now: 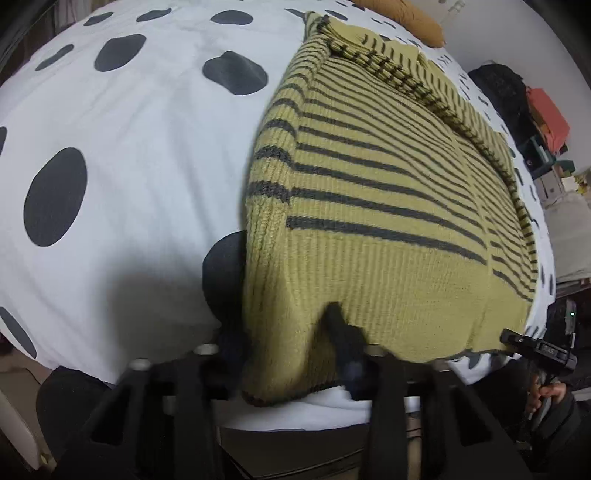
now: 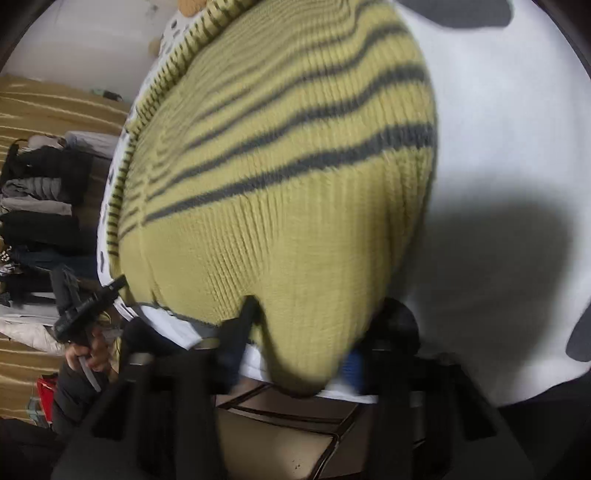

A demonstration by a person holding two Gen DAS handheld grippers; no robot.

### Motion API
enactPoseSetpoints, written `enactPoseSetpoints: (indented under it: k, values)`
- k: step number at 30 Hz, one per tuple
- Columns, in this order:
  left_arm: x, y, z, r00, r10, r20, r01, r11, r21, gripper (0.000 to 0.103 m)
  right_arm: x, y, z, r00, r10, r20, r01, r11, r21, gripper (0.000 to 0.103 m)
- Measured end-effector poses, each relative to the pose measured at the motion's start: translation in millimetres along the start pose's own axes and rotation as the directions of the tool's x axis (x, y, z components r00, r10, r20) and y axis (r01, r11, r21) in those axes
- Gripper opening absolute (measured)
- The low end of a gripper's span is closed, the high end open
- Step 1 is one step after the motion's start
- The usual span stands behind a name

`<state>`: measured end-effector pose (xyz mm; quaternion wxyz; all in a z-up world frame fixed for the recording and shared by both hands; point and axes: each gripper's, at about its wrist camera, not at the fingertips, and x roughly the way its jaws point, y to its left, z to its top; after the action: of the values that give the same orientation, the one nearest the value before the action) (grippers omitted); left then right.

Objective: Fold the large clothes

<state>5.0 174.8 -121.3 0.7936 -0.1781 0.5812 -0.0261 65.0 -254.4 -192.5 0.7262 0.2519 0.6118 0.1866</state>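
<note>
Left gripper [image 1: 291, 343]: clamped on the near hem of the sweater [image 1: 369, 192]; one dark finger [image 1: 341, 328] lies on top of the knit, the other is hidden under the cloth (only a dark shape shows at the fold's left edge).
Right gripper [image 2: 314, 332]: gripping the sweater's near hem at the other corner; left finger [image 2: 242, 317] pressed into the knit, cloth bulging down between the two fingers, right finger mostly covered.
Right gripper, seen from the left view [image 1: 535, 347]: at the sweater's near right corner, held in a bare hand [image 1: 546, 397] with a dark sleeve.
Left gripper, seen from the right view [image 2: 88, 306]: at the sweater's left corner, tip touching the hem; hand [image 2: 90, 350] wrapped around its handle.
Sweater: yellow-green rib knit with dark grey stripes, lying flat on the bed, folded in along its left side, near hem hanging slightly past the bed's edge.
Sheet [image 1: 147, 147]: white with large dark spots, under the sweater.
Cushion [image 1: 413, 18]: mustard, at the far end of the bed, beyond the sweater's collar.
Clothes [image 2: 40, 206]: dark and grey pile on the floor beside the bed (right view, left side).
Blur: right view smeared, fine detail at the fingers unclear.
</note>
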Motion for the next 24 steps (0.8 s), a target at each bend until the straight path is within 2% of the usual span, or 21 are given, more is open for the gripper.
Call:
enactPoseSetpoints:
  k: [1,4,11,14,18,21,24]
  values:
    - [-4.5,0.5,1.9,0.999,-0.036,-0.003,0.036,0.999,-0.015,0.009,-4.2,1.3,-2.2,1.000,0.003,0.013,-0.003,1.000,-0.016,0.019]
    - [-16.8,0.9,9.1,0.998,-0.065,0.021,0.065,0.997,-0.033,0.009,-27.8,14.4,-8.5,0.995,0.060,0.085,-0.054,0.996,-0.066,0.019]
    - [-46.9,-3.5,40.4,0.989,-0.123,0.085,0.127,0.991,-0.033,0.009,-71.8,48.9,5.0,0.973,0.124,0.193,-0.094,0.983,-0.158,0.019]
    - [-69.0,1.3,79.3,0.980,-0.141,0.139,0.147,0.988,-0.037,0.009,-86.4,62.6,30.9,0.963,0.120,0.240,-0.076,0.979,-0.188,0.019]
    - [-88.6,-3.7,155.3,0.966,-0.134,0.221,0.145,0.989,-0.031,0.008,-106.2,81.2,86.7,0.944,0.109,0.311,-0.037,0.973,-0.230,0.019]
    - [-82.1,-22.5,220.9,0.961,-0.102,0.258,0.107,0.994,-0.004,0.007,-118.0,91.9,139.8,0.933,0.093,0.349,0.002,0.965,-0.262,0.019]
    - [-57.0,-41.4,295.0,0.959,-0.063,0.277,0.064,0.998,0.004,0.007,-114.9,98.6,202.2,0.922,0.057,0.384,0.046,0.966,-0.253,0.019]
